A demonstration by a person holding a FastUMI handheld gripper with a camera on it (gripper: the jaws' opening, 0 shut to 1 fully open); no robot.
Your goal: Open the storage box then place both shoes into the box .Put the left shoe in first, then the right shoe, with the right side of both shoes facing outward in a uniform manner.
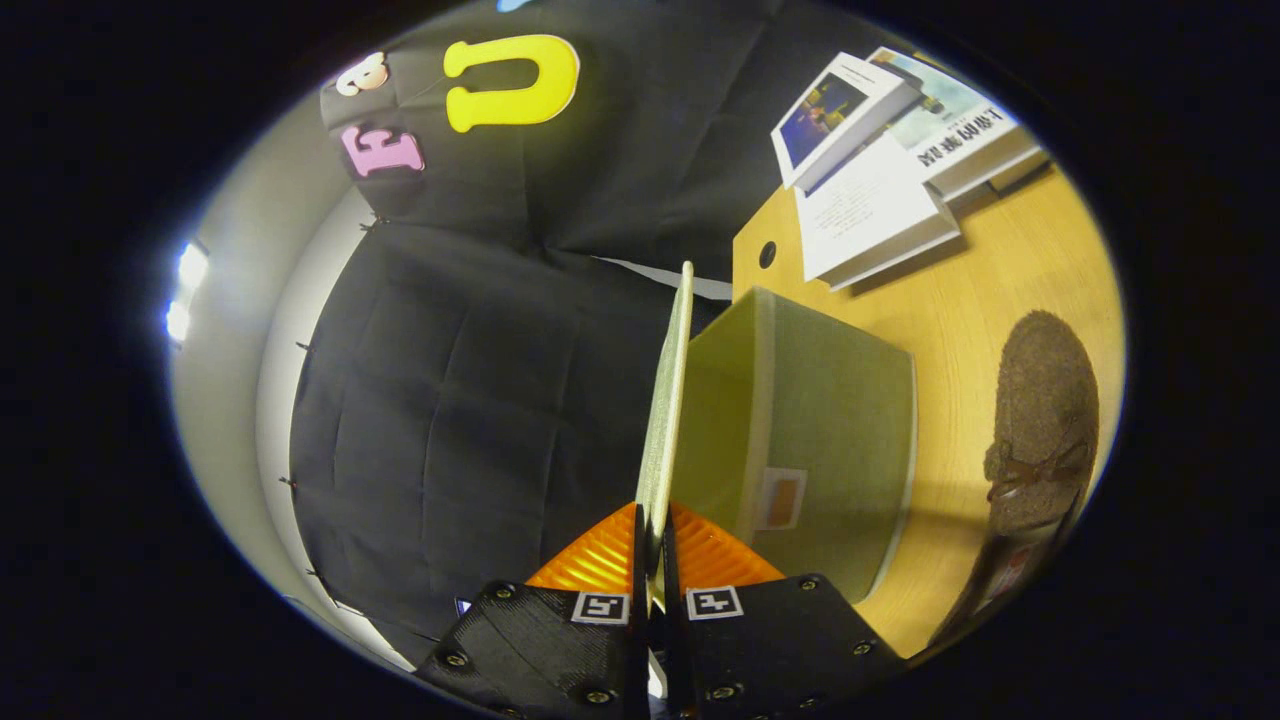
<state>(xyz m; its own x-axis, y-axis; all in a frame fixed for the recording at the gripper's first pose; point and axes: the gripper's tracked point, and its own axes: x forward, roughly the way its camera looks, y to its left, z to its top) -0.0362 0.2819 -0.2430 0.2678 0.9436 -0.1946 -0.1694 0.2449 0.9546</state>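
While tongs [650,540] pinch lid [668,400], box [810,440], shoe [1045,430], books [880,160] rest on wooden table [960,310].

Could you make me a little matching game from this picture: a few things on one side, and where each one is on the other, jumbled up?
Things:
1. lid
2. storage box
3. shoe
4. books

Places:
A. stacked at the table's far corner
B. lying on the table beside the box
C. pinched edge-on between the fingers of the tongs
D. open, just beyond the lid

Pairs: 1-C, 2-D, 3-B, 4-A
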